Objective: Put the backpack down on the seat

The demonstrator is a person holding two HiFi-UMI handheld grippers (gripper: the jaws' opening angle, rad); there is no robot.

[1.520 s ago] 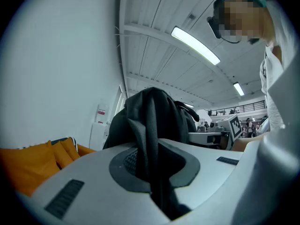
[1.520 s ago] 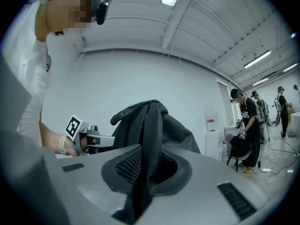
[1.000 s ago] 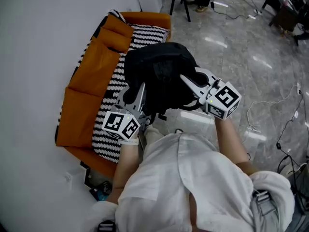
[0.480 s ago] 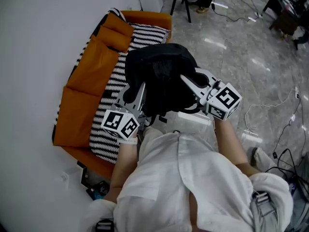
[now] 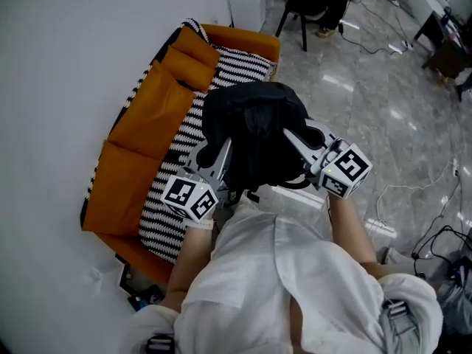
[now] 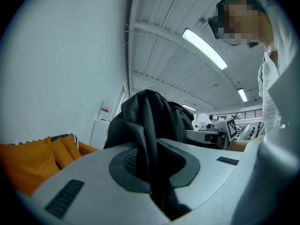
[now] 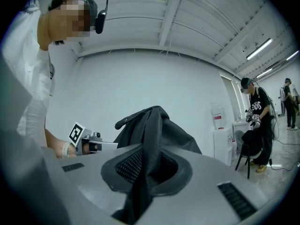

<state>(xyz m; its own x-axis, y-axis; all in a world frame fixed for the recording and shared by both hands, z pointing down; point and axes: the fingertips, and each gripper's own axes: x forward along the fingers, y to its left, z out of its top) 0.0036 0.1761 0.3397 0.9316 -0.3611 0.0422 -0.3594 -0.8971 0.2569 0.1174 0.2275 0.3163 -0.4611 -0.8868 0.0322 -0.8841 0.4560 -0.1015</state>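
Note:
A black backpack (image 5: 254, 135) hangs in the air between my two grippers, over the front edge of the orange sofa's striped seat (image 5: 177, 175). My left gripper (image 5: 220, 147) is shut on one black strap (image 6: 152, 144), which runs up between its pads. My right gripper (image 5: 293, 137) is shut on another strap (image 7: 147, 158) in the same way. The bag's body (image 6: 150, 118) rises beyond the left jaws, and the same bulk (image 7: 157, 128) shows beyond the right jaws. The underside of the bag is hidden.
The sofa has orange back cushions (image 5: 155, 113) against a white wall (image 5: 81, 65). A grey marble floor (image 5: 398, 109) with cables lies to the right. A black chair (image 5: 317, 6) stands beyond the sofa's far end. Another person (image 7: 258, 121) stands near a white cabinet (image 7: 225, 144).
The head view has shifted so the sofa and bag sit slightly lower and further right in the picture. Both grippers keep their hold on the straps.

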